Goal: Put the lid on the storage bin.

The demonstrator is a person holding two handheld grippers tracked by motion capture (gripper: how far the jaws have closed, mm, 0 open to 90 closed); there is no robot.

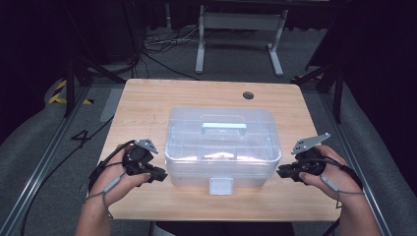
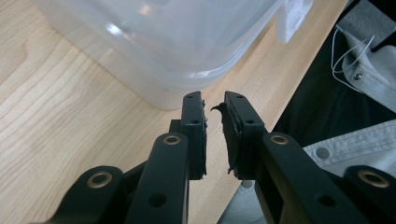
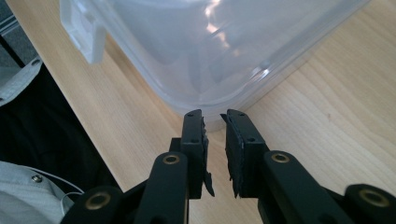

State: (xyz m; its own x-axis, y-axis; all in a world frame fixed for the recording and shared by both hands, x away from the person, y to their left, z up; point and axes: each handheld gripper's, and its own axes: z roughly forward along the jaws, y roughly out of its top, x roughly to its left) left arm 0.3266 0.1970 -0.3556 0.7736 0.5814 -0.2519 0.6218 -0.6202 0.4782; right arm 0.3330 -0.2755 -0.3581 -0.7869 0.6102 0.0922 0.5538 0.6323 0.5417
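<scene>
Clear plastic box [image 1: 222,146] between left gripper [image 1: 158,173] and right gripper [image 1: 283,171], each just beside a corner, jaws slightly parted, holding nothing

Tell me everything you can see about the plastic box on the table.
The plastic box is clear, rectangular, with rounded corners. Its lid is on, with a flat handle on top and a latch at the front. It stands upright mid-table. The left gripper and right gripper point at its near corners; contact is unclear.

Just beyond the matt black fingertips [image 2: 194,100] with their ragged, rough pads sits a glossy translucent plastic box [image 1: 222,142]; under them, a smooth pale wood-grain table [image 1: 147,98]; brass-coloured rivets behind.
</scene>
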